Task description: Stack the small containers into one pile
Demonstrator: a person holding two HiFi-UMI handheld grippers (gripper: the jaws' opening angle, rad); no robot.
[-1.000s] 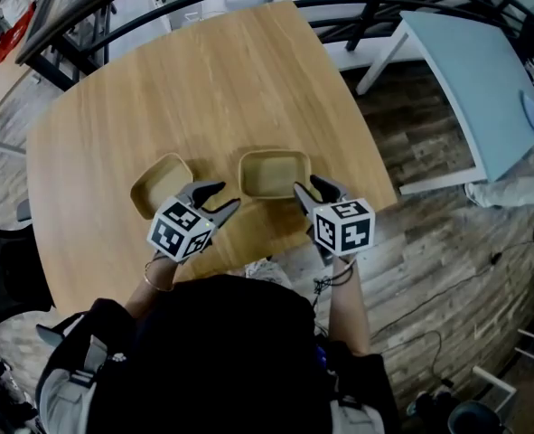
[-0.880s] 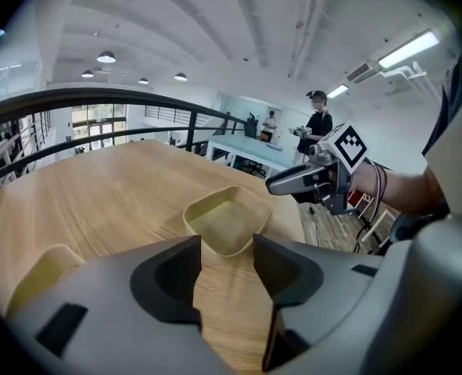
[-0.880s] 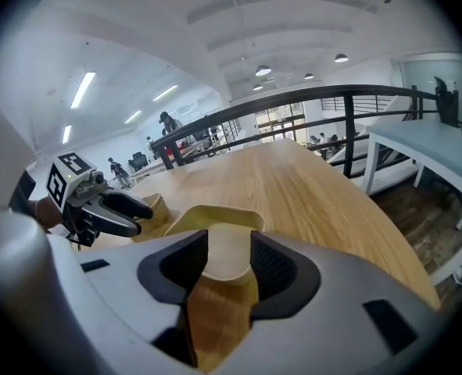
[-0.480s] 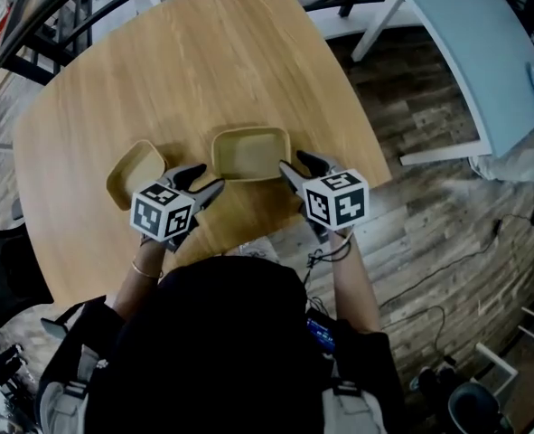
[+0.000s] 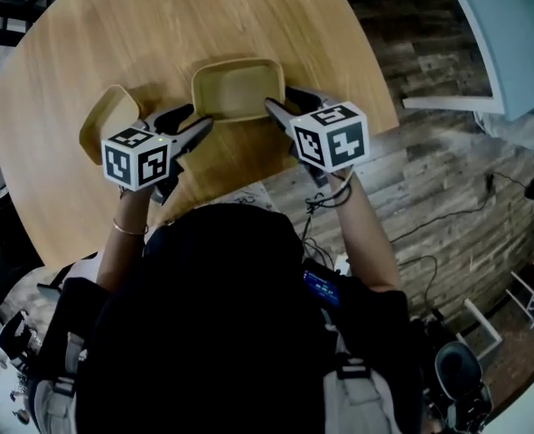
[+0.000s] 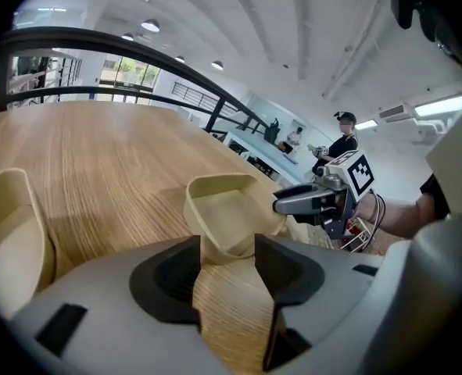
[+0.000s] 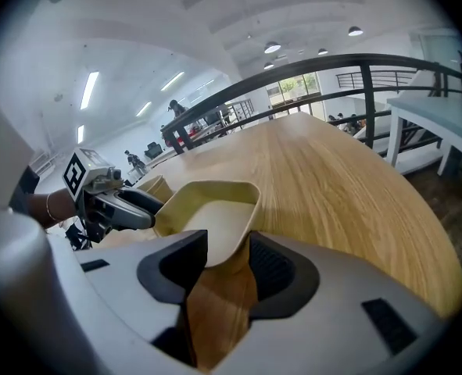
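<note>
A tan rectangular container stands on the round wooden table, with a second tan container to its left. My left gripper is at the first container's near left corner and my right gripper at its near right corner. Both jaws have just been opening and stand open. In the left gripper view that container sits at the mouth of the gripper, untouched. In the right gripper view the container likewise meets the gripper, with no pad pressing on it.
The table's near edge runs just under my hands. A white table stands at the right over wooden floor. A dark railing curves behind the table. Several people stand far off.
Both grippers have drawn up to the near corners of the larger container. The whole scene has slid upward in the head view. Neither container has moved on the table.
</note>
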